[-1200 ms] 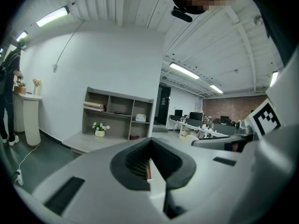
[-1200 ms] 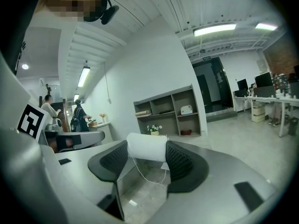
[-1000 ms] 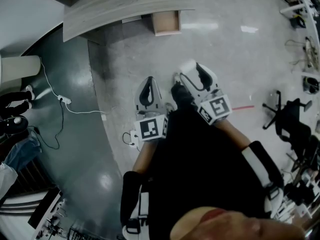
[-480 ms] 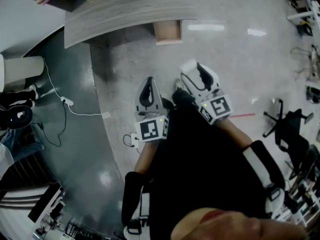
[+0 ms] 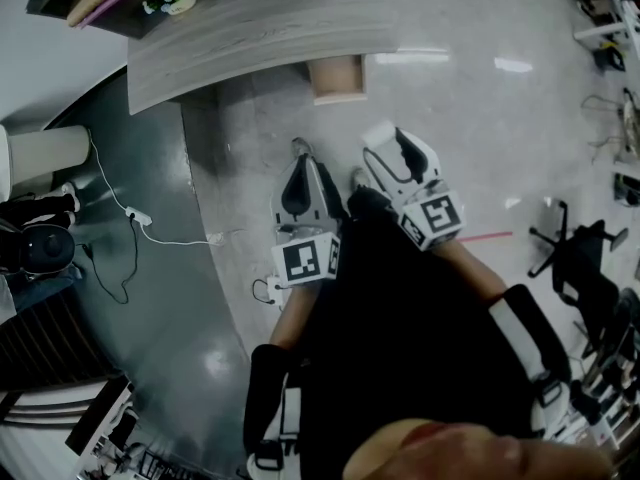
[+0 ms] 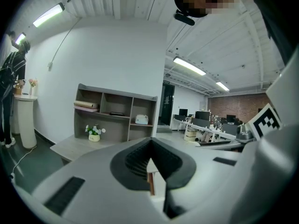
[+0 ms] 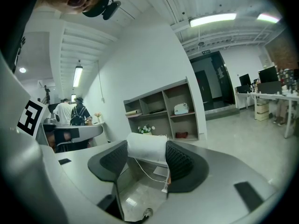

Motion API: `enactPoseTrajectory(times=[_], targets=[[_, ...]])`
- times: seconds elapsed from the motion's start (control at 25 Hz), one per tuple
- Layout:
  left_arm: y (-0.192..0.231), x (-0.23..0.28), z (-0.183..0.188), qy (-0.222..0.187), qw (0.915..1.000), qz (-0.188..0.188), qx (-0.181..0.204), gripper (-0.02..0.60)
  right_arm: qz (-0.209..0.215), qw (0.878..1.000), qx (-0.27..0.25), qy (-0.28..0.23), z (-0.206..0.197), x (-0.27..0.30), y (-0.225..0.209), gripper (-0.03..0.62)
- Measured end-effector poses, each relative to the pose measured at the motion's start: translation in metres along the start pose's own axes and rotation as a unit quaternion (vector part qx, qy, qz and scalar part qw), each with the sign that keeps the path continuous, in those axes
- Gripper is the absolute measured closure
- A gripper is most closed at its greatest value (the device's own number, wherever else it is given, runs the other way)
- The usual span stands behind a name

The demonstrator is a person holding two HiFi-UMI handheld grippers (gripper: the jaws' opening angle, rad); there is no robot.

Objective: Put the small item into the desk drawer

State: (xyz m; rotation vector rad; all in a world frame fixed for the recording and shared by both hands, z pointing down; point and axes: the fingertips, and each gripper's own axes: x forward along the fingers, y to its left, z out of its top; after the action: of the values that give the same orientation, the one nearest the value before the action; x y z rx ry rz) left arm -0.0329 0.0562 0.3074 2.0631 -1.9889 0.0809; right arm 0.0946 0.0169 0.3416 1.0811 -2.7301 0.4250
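Observation:
In the head view my right gripper [image 5: 385,140] is shut on a small white item [image 5: 378,131], held low over the pale floor. The right gripper view shows that white item [image 7: 145,146] pinched between the dark pads [image 7: 180,164], a thin white cord [image 7: 152,174] hanging from it. My left gripper [image 5: 299,151] is beside it, shut and empty; in its own view the left gripper [image 6: 149,148] has its pads meeting at the tips. Ahead stands the curved grey desk [image 5: 250,23] with a brown drawer unit [image 5: 336,76] under its edge.
A white cable and power strip [image 5: 135,215] lie on the dark floor at left. A black office chair [image 5: 570,248] stands at right. A grey shelf unit [image 6: 117,111] with a small potted plant [image 6: 94,133] is behind the desk. People stand by a counter [image 7: 70,113].
The desk and its drawer unit have come a little lower and closer in the head view as the person steps forward. Both grippers keep their pose and hold.

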Motion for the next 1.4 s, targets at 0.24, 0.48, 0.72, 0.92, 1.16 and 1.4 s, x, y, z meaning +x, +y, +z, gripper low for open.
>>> enactPoseTrajectory(times=[0.24,0.48,0.72,0.92,1.16,1.4], targets=[[0.03,0.034,0.01,-0.004,0.9999,-0.004,-0.013,0.589,-0.022,1.0,-0.005,0.007,0.003,0.037,-0.011,0.339],[0.059,0.063,0.017,0.0,0.9999,-0.011,-0.013,0.589,-0.035,0.999,-0.003,0.016,0.006,0.073,-0.013,0.339],[0.077,0.087,0.02,0.007,0.9998,-0.016,-0.008,0.589,-0.044,0.999,0.001,0.019,0.003,0.102,-0.016,0.339],[0.09,0.106,0.015,0.015,0.9996,-0.016,-0.018,0.589,-0.053,0.998,0.002,0.03,-0.008,0.123,-0.024,0.339],[0.104,0.127,0.002,0.033,0.9992,-0.023,-0.001,0.589,-0.062,0.996,0.016,0.061,-0.033,0.153,-0.035,0.339],[0.117,0.146,-0.007,0.041,0.9987,-0.015,-0.026,0.589,-0.073,0.994,0.013,0.078,-0.062,0.184,-0.051,0.339]])
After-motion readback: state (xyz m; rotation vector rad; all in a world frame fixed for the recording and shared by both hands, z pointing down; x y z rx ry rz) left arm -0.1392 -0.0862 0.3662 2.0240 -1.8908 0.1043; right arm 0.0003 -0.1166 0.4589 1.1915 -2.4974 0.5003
